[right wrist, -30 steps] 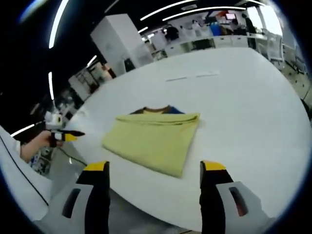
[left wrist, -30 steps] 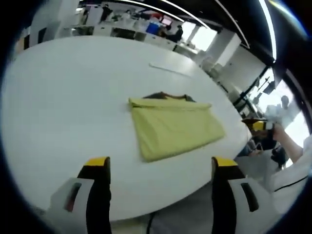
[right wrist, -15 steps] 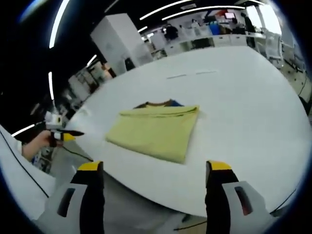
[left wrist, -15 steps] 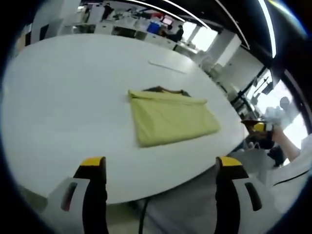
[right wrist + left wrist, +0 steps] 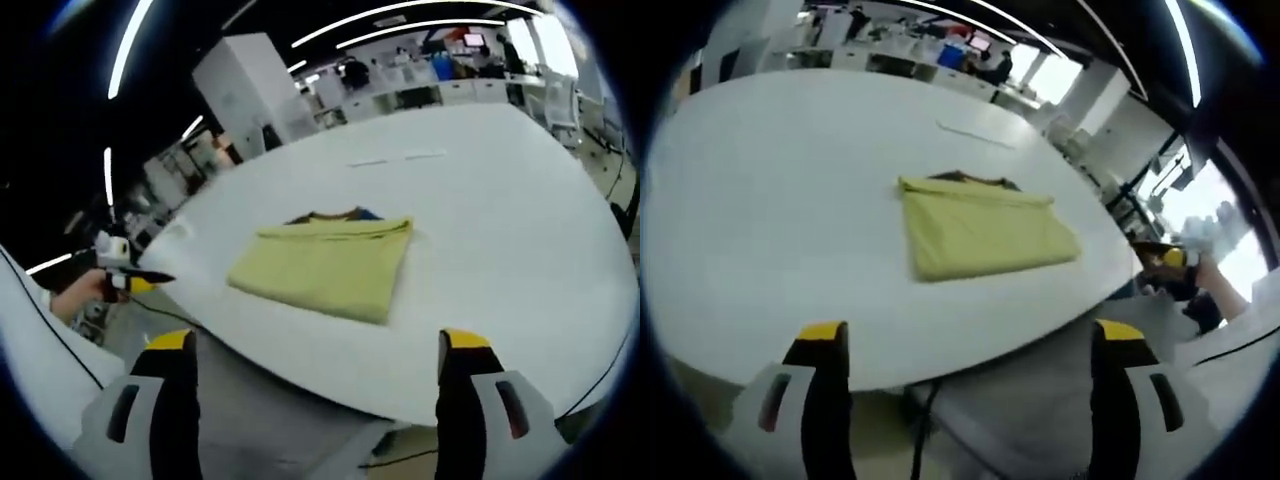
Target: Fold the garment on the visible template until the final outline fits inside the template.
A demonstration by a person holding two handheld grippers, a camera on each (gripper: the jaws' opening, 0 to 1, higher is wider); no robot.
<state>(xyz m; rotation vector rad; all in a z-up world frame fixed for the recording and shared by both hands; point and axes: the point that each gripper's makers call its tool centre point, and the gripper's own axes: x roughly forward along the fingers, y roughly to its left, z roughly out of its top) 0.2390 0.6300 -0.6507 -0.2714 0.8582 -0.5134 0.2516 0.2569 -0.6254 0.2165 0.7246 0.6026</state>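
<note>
A yellow-green garment point(image 5: 980, 233) lies folded into a flat rectangle on the white table point(image 5: 770, 180), with a dark brown and blue collar edge point(image 5: 975, 180) showing along its far side. The same garment point(image 5: 325, 265) sits mid-table in the right gripper view. My left gripper point(image 5: 965, 345) is open with nothing between its jaws, held back off the table's near edge. My right gripper point(image 5: 315, 350) is open too, also pulled back past the edge. In the left gripper view the other gripper point(image 5: 1165, 260) shows at the right, held in a hand. No template outline can be made out.
Thin white strips point(image 5: 975, 135) lie on the far part of the table. A cable point(image 5: 925, 430) hangs below the near edge. The person's white sleeve point(image 5: 40, 370) fills the lower left of the right gripper view. Desks and people stand far behind.
Both cameras have drawn back and away from the table, so the garment looks smaller and the table's edge now crosses above the jaws. The garment itself has not moved.
</note>
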